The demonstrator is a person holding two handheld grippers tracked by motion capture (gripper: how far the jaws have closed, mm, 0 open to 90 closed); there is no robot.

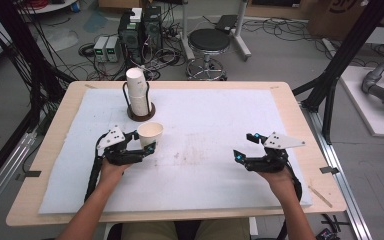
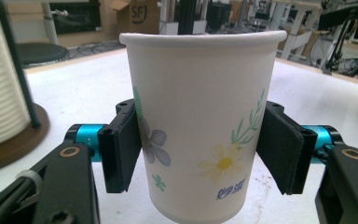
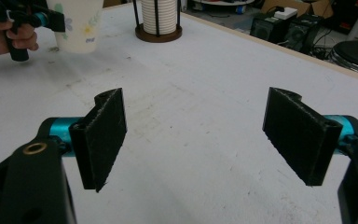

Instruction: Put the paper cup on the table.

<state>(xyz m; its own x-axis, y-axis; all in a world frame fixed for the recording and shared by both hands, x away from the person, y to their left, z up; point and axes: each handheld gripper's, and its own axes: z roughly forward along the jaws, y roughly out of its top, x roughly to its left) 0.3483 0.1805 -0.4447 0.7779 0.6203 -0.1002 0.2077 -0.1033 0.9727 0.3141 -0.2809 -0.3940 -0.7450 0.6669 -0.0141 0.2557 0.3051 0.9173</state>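
Paper cup (image 1: 150, 134): white with a flower print, upright, left of centre in the high view, its rim level.
Left gripper (image 1: 145, 145): its two black jaws press on the cup's sides, one on each flank, gripping it just above the white mat (image 1: 205, 150).
Cup stack (image 1: 138, 95): ribbed white cups in a dark wire holder on a round brown base, upper left of the mat, just behind the held cup.
Right gripper (image 1: 246, 146): right of centre, low over the mat, jaws spread wide with nothing between them.
Table (image 1: 60, 130): pale wood rim around the mat.
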